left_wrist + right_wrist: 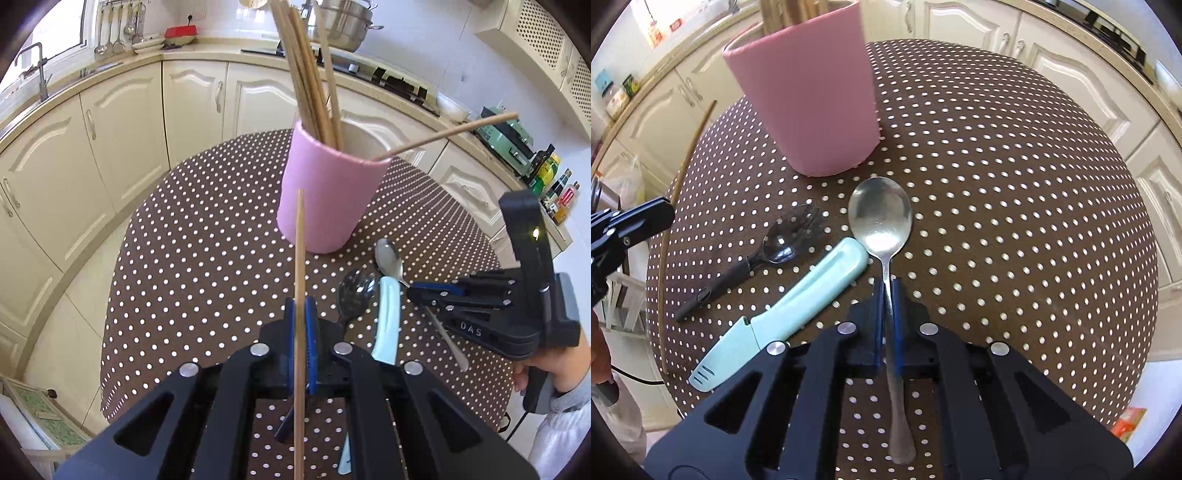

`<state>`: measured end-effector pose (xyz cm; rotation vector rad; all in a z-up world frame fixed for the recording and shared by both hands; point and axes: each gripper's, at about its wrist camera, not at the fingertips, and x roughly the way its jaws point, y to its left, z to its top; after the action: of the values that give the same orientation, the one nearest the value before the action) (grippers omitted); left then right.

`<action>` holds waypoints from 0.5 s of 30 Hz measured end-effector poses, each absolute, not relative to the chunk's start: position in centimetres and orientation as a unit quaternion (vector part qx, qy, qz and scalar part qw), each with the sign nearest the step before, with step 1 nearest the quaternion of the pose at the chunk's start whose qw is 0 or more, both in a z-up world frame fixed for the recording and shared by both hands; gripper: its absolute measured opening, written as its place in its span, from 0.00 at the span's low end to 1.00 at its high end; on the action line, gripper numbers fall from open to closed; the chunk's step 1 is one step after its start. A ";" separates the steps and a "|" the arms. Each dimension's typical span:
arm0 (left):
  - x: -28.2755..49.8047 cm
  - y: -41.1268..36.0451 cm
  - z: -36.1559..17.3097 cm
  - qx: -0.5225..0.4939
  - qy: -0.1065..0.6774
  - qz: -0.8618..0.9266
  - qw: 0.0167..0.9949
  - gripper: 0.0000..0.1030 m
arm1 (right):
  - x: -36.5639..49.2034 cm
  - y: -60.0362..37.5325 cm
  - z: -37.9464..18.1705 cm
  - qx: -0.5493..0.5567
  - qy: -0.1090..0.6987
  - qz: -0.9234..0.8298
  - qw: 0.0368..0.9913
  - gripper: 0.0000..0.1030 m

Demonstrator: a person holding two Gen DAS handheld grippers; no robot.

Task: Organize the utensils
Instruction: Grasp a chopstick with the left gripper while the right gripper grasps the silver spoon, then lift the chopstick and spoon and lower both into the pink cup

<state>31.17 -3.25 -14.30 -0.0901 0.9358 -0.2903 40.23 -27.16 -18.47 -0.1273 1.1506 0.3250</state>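
Observation:
A pink cup (325, 192) stands on the polka-dot table (192, 258) and holds several wooden chopsticks (306, 74). My left gripper (301, 310) is shut on a single chopstick (300, 266), held upright just short of the cup. My right gripper (886, 288) is shut on the handle of a metal spoon (881, 218), which lies low over the table in front of the cup (805, 92). It also shows in the left wrist view (412, 291). A black slotted spoon (790, 236) and a mint-green sheathed knife (798, 306) lie left of the metal spoon.
Cream kitchen cabinets (122, 122) and a counter curve behind the table. A steel pot (343, 22) sits on the stove. Bottles (561, 192) stand on the counter at right. The table edge (1137, 295) lies to the right of the spoon.

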 end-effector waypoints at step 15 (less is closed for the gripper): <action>27.3 -4.1 -8.3 -0.056 0.339 -0.186 0.920 0.05 | 33.4 -33.7 -11.5 0.071 0.333 0.194 0.920 0.04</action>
<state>27.33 -4.09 -8.34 -0.1158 0.6969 -0.3829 33.39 -33.70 -11.54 0.1462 0.6854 0.3991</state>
